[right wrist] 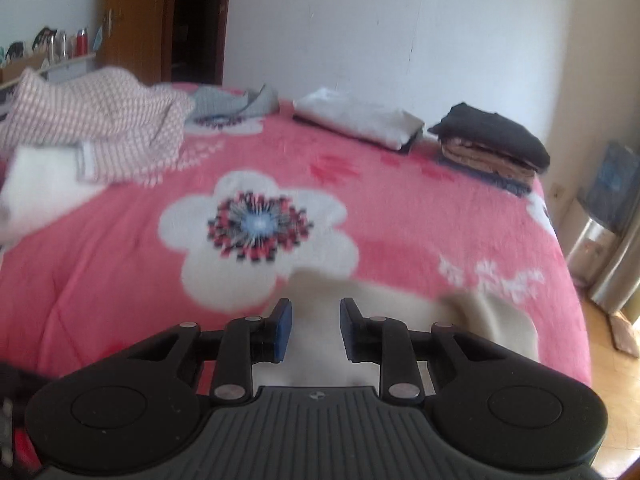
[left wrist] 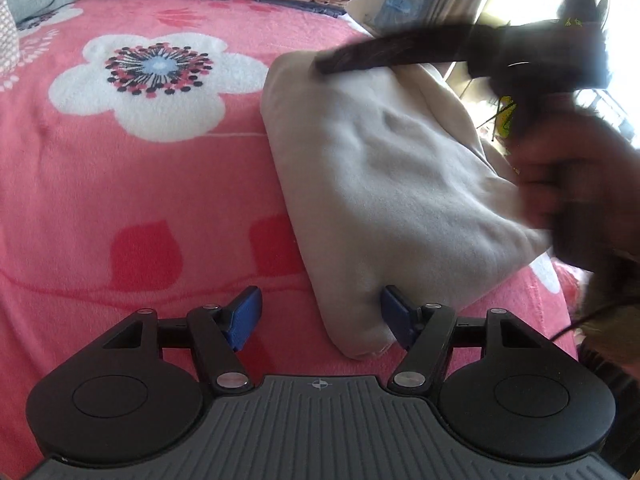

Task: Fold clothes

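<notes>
A cream folded garment (left wrist: 380, 180) lies on the pink flowered blanket (left wrist: 120, 200), near the bed's right edge. My left gripper (left wrist: 320, 316) is open at its near corner: the corner sits between the blue pads and the right pad (left wrist: 396, 316) touches the cloth. My right gripper (left wrist: 332, 64), blurred and dark, reaches over the garment's far edge, with a hand (left wrist: 568, 184) behind it. In the right wrist view that gripper (right wrist: 316, 330) hovers over the cream cloth (right wrist: 492, 320), jaws a narrow gap apart, and I see no fold pinched.
At the far side of the bed are a folded white stack (right wrist: 360, 120) and a dark-topped stack (right wrist: 492, 140). A checked garment heap (right wrist: 100, 128) and a grey-blue garment (left wrist: 44, 0) lie far left. The bed's edge (right wrist: 568, 280) drops off on the right.
</notes>
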{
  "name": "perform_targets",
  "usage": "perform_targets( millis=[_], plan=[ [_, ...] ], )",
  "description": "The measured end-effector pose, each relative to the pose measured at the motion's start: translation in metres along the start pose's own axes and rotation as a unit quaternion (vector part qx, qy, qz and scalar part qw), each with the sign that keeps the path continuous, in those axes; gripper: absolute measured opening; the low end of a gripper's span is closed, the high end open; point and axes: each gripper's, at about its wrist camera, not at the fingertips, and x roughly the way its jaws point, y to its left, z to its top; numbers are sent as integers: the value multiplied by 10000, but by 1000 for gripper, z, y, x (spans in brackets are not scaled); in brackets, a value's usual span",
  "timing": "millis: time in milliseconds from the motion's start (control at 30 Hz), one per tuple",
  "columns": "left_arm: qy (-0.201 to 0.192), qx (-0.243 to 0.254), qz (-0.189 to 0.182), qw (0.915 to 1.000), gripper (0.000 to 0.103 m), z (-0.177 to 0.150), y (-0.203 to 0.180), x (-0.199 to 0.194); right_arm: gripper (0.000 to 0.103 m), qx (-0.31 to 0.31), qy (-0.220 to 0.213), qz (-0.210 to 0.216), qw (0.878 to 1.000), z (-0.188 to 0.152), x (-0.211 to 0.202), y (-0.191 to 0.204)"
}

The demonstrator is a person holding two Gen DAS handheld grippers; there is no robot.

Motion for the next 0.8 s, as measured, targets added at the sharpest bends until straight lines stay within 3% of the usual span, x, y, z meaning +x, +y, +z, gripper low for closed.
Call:
perform_targets(
  millis=[67,200,367,533,600,733,800],
  plan=[
    [-62,8,66,10000,67,-1,-1,-1,27,328,331,-51,9989,-8,39,-9],
    [-38,30,72,10000,67,0,-1,1,27,1346,345,-10,9903,-19,56,-36],
    [-125,146,223,9996,67,-4,-7,-5,27,1450,-258,-218,9889,-20,-18,-29],
    [-131,382,498,9979,67,-6,-16,-9,28,1486,-679,-714,9840,-64,-117,-31],
    [-120,484,632,9968,67,-5,-23,-9,28,1547,-534,-900,9824,-88,-133,-37],
    [-114,602,875,9943,67,-4,-36,-6,28,1742,418,-1030,9784,-148,-100,-60],
    [-124,817,1057,9910,67,-3,-44,-6,28,2025,253,-903,9748,-143,-114,-69]
  ],
)
